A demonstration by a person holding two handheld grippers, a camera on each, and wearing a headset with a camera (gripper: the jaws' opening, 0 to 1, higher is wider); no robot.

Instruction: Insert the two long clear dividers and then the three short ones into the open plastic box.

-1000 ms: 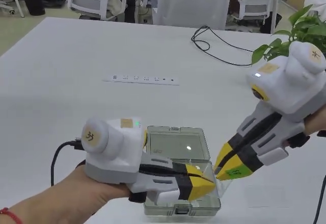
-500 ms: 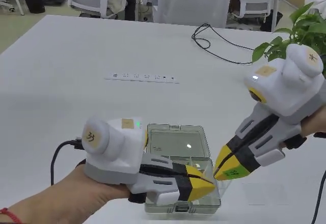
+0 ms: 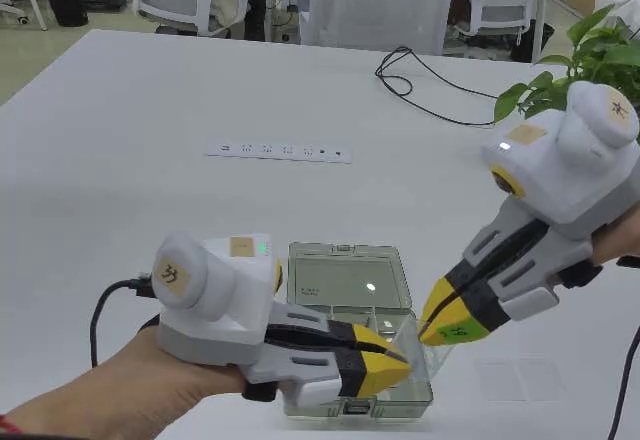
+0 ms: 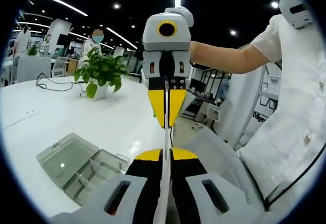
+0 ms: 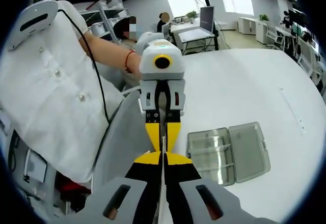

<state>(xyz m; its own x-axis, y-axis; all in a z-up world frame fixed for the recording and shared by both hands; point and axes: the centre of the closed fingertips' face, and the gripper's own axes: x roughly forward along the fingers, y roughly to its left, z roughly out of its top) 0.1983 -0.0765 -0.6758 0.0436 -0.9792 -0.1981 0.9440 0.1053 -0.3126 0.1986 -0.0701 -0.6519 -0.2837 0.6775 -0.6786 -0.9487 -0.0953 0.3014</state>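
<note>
The open clear plastic box point(image 3: 345, 282) lies at the near table edge, lid flat behind the tray; it appears also in the left gripper view point(image 4: 76, 165) and the right gripper view point(image 5: 229, 152). A thin clear divider point(image 3: 413, 343) stands on edge over the tray's right end. My left gripper point(image 3: 392, 365) reaches in from the left and my right gripper point(image 3: 432, 336) from the upper right, tips nearly meeting. Both look shut on that divider, seen edge-on as a thin line point(image 4: 165, 132) between the facing grippers. In the right gripper view the left gripper point(image 5: 162, 137) faces me.
More clear dividers point(image 3: 520, 378) lie flat on the table right of the box. A white power strip point(image 3: 280, 152) sits mid-table, a black cable point(image 3: 420, 85) farther back, a green plant point(image 3: 590, 55) at the right. Chairs stand behind the table.
The left gripper has sunk a little and shifted slightly left. The right gripper and the box stay about where they were.
</note>
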